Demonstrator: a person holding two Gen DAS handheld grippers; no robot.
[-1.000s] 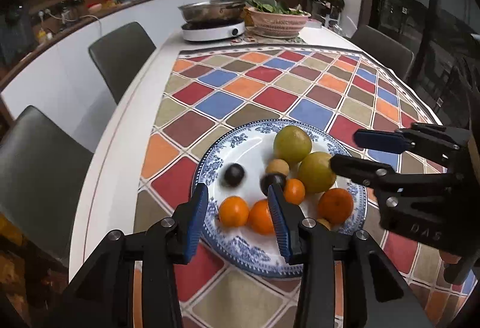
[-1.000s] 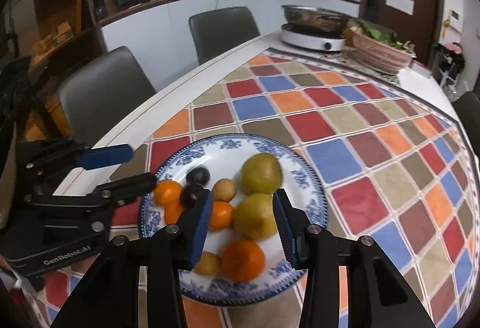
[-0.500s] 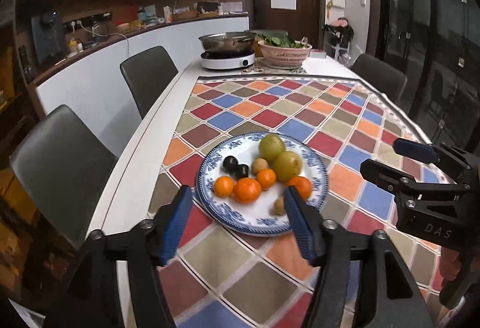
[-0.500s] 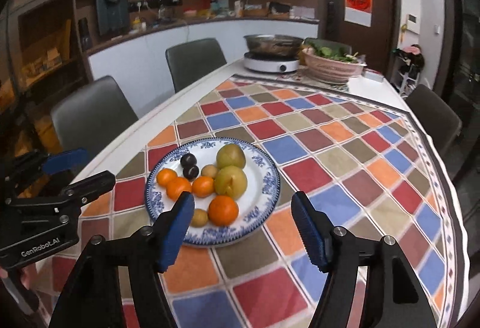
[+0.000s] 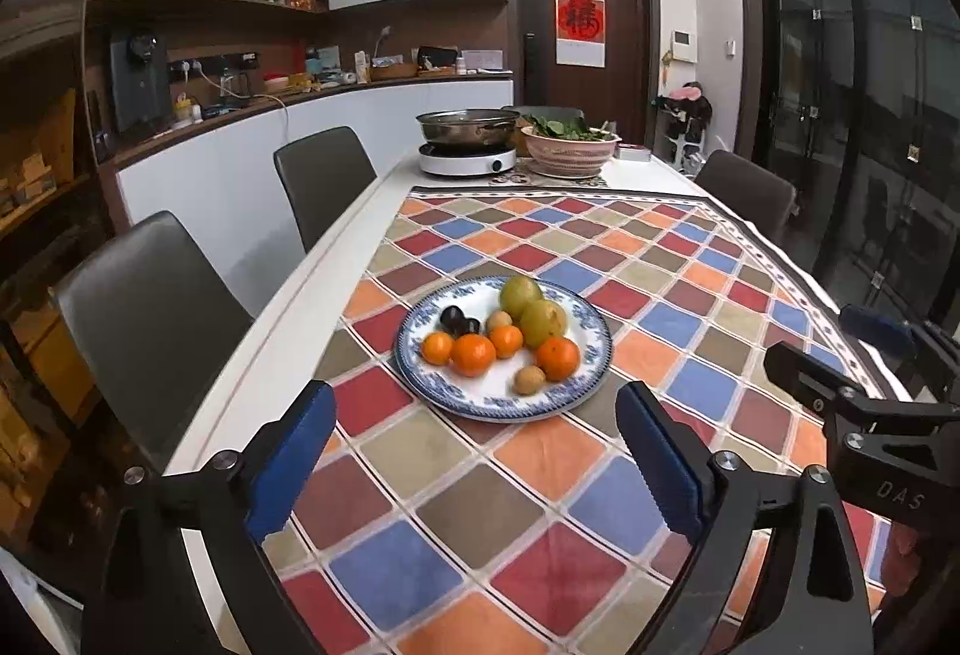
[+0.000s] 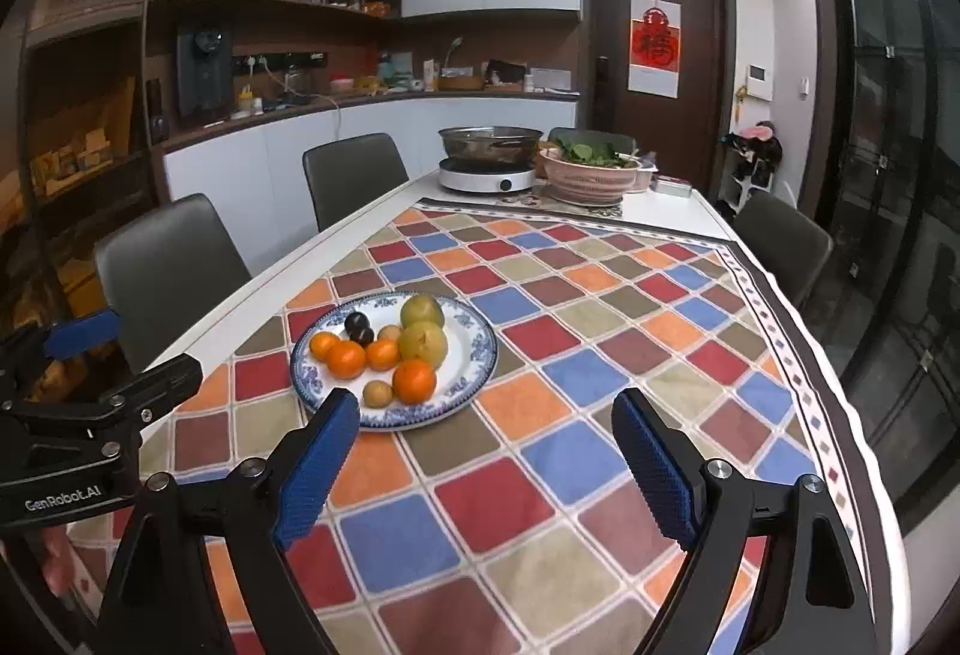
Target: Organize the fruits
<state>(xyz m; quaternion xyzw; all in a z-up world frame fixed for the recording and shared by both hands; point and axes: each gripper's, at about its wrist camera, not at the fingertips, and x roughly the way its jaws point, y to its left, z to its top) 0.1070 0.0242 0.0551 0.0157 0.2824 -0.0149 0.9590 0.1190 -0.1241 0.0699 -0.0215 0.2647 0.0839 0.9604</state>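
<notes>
A blue-and-white plate (image 5: 591, 376) sits on the chequered tablecloth and also shows in the right wrist view (image 6: 480, 373). It holds several oranges (image 5: 473, 354), two green pears (image 5: 543, 322), two dark plums (image 5: 451, 318) and two small brown fruits (image 5: 529, 379). My left gripper (image 5: 474, 460) is open and empty, held back from the plate's near edge. My right gripper (image 6: 486, 463) is open and empty, held back and to the right of the plate. Each gripper shows at the side of the other's view, the right one (image 5: 828, 349) and the left one (image 6: 126, 349).
A steel pot on a white hotplate (image 5: 468, 157) and a pink basket of greens (image 5: 570, 148) stand at the table's far end. Grey chairs (image 5: 144, 307) line the left side, one (image 6: 780, 241) the right. The white table edge (image 5: 282, 331) runs left of the cloth.
Both grippers have pulled back and up from the plate and opened wider. The fruit on the plate has not moved.
</notes>
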